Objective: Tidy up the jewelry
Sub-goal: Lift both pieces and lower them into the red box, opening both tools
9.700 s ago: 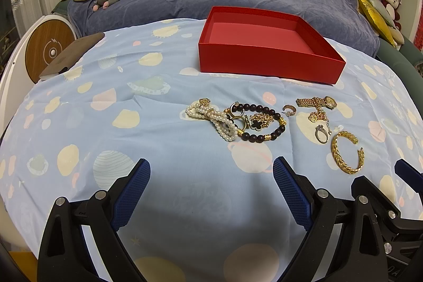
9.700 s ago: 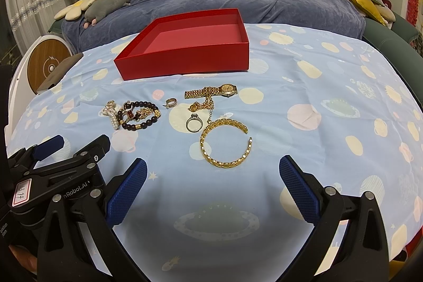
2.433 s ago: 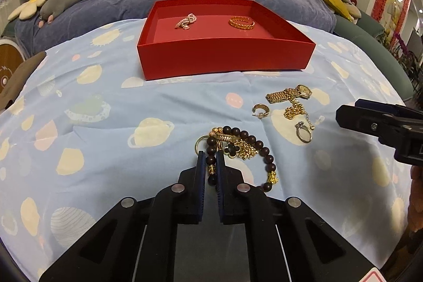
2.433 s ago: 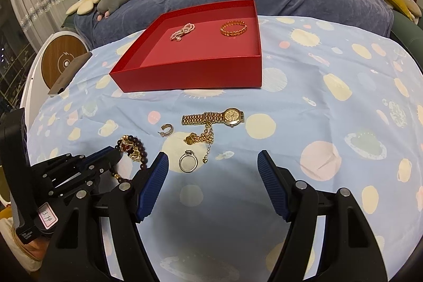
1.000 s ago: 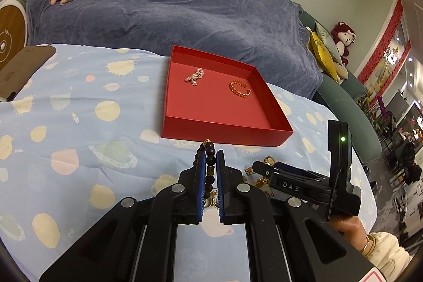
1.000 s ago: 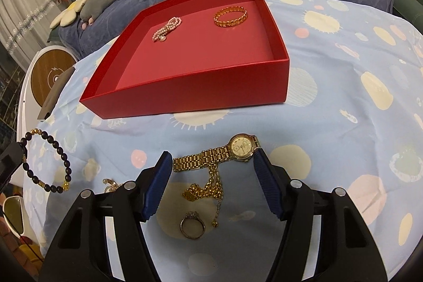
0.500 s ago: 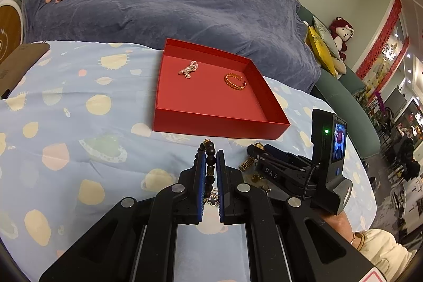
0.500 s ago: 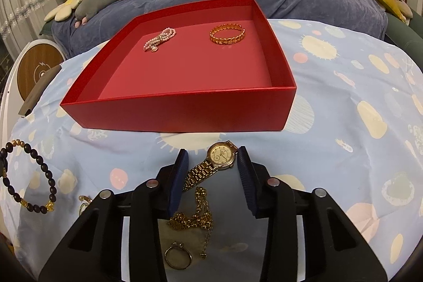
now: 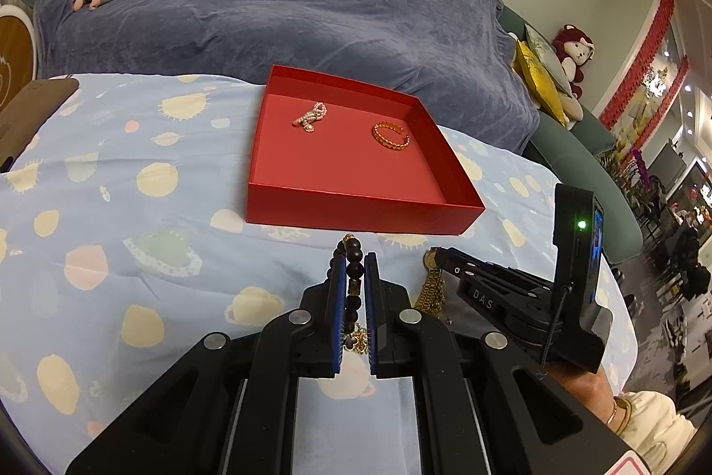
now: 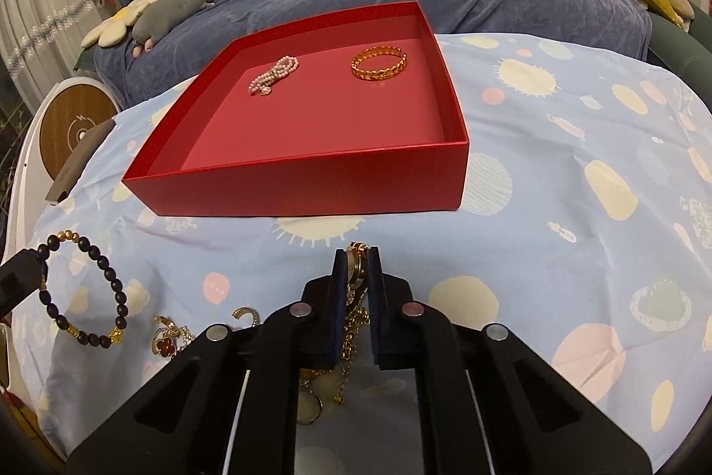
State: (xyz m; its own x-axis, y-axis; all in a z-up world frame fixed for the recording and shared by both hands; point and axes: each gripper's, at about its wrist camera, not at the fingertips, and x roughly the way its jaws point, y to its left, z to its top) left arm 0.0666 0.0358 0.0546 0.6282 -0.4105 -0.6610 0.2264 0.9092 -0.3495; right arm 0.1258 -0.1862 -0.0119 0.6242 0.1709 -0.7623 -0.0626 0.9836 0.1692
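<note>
A red box [image 9: 356,214] [image 10: 311,181] stands on the spotted blue cloth and holds a pearl bracelet [image 9: 310,115] [image 10: 273,74] and a gold bangle [image 9: 390,136] [image 10: 379,63]. My left gripper [image 9: 354,265] is shut on the dark bead bracelet [image 9: 351,274], which hangs above the cloth in the right wrist view [image 10: 84,292]. My right gripper [image 10: 356,259] is shut on the gold watch [image 10: 354,265], in front of the box; it shows in the left wrist view [image 9: 438,254] with the watch band [image 9: 430,292] at its tip.
A gold clover charm [image 10: 163,343], a small hoop [image 10: 245,314], a ring [image 10: 311,408] and a gold chain [image 10: 345,359] lie on the cloth below my grippers. A blue-covered sofa [image 9: 267,7] with plush toys [image 10: 155,12] stands behind the table. A brown pad [image 9: 26,110] lies at the left edge.
My right gripper has closed on the gold watch. My left gripper, still holding the bead bracelet, has shifted slightly nearer the red box.
</note>
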